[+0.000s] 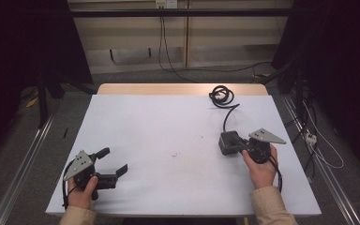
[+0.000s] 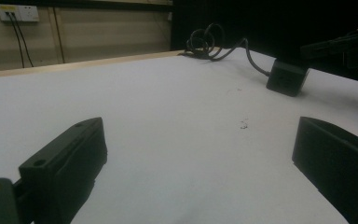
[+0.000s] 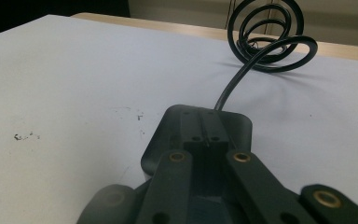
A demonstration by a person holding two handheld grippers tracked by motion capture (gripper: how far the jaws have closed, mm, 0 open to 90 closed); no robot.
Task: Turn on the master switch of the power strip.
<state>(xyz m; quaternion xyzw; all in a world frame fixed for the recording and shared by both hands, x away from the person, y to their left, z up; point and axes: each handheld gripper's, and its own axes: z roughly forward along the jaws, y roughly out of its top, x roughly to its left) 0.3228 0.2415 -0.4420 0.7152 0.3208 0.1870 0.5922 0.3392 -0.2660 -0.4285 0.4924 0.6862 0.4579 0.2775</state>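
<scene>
The right gripper [image 1: 237, 142], fingers closed together, rests on the black box-shaped power adapter [image 1: 228, 142]; the left gripper [image 1: 111, 162] waits open. Next: reopen and grasp it.

On the worktop [image 1: 168, 126], the power adapter [image 1: 228, 143] lies right of centre, toward the near edge. Its cable [image 1: 228, 115] runs back from it to a coil [image 1: 221, 95] at the far edge. The right hand-held gripper [image 1: 238, 144] sits just before the adapter, its jaws together above the adapter's top. The left hand-held gripper [image 1: 111, 162] rests near the front left corner, well apart from the adapter, jaws pointing right.
</scene>
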